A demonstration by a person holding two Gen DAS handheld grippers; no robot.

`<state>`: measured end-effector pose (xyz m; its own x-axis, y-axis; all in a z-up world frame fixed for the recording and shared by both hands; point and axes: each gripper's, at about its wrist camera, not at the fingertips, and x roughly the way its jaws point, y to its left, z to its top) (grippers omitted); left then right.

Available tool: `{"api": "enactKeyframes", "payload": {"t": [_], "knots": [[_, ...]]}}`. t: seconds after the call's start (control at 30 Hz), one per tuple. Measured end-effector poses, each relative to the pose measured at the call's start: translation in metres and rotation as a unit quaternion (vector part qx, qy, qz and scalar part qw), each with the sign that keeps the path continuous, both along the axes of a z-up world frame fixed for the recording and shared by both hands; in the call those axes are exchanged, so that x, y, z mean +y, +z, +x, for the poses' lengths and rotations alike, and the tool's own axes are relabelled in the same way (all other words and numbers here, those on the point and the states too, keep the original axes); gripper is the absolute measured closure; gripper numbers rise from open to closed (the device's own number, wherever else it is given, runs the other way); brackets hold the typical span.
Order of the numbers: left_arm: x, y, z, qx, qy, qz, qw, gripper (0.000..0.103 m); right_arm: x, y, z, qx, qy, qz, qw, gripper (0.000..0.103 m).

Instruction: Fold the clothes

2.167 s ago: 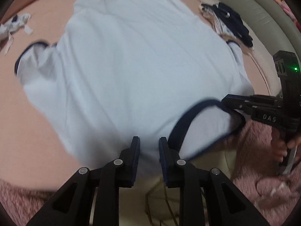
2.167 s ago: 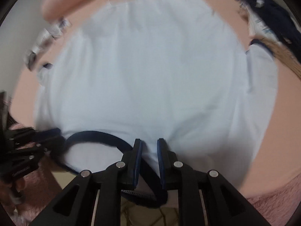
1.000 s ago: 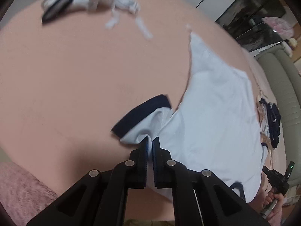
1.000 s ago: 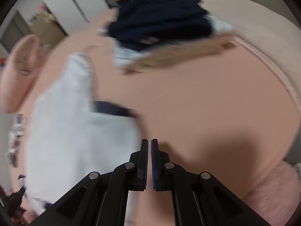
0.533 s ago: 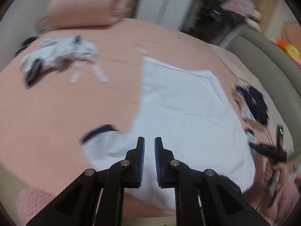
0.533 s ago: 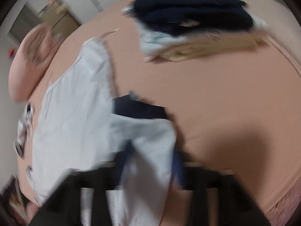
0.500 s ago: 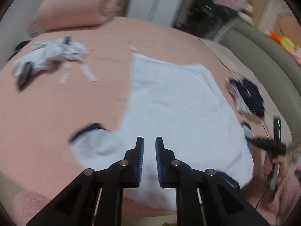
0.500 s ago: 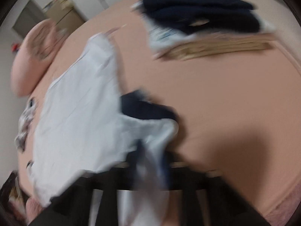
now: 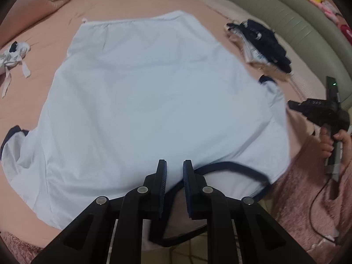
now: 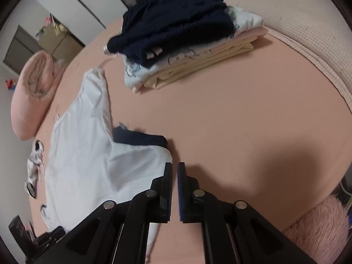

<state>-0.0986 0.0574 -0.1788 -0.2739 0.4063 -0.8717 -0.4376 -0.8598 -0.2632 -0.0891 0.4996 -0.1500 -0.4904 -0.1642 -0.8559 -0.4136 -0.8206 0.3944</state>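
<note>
Lying spread flat on the pink bed sheet (image 9: 136,2): pale blue T-shirt (image 9: 154,92), collar nearest, hem far, both navy-cuffed sleeves out to the sides, probably laid out so for folding. Hovering over the collar with left gripper (image 9: 174,167) slightly parted and pinching nothing; idling off the right sleeve (image 10: 140,154) with right gripper (image 10: 175,168) nearly closed and empty, folded stack (image 10: 180,44) sitting well apart. Getting cut off: collar front behind the left fingers, shirt's near edge in the right view.
</note>
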Motion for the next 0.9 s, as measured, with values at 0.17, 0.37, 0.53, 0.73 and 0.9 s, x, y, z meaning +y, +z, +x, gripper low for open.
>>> {"api": "enactKeyframes", "payload": {"t": [0.17, 0.37, 0.53, 0.73, 0.9], "knots": [[0.009, 0.005, 0.003, -0.009, 0.016, 0.026, 0.9995, 0.090, -0.030, -0.017, -0.015, -0.001, 0.026, -0.038, 0.999, 0.042], [0.003, 0.001, 0.009, -0.013, 0.029, 0.018, 0.9993, 0.090, -0.055, 0.007, -0.019, 0.052, 0.051, 0.022, 0.997, 0.102], [-0.011, -0.006, 0.003, -0.028, 0.057, 0.034, 0.9974, 0.090, -0.092, 0.038, -0.023, 0.098, 0.117, 0.007, 0.988, 0.102], [0.019, -0.010, -0.001, -0.035, 0.022, 0.024, 0.9989, 0.090, -0.144, 0.020, -0.033, 0.032, 0.219, -0.033, 0.975, 0.098], [0.055, -0.013, -0.010, -0.046, -0.015, 0.045, 0.9978, 0.090, -0.089, 0.075, 0.009, 0.133, 0.184, -0.098, 0.969, 0.034]]}}
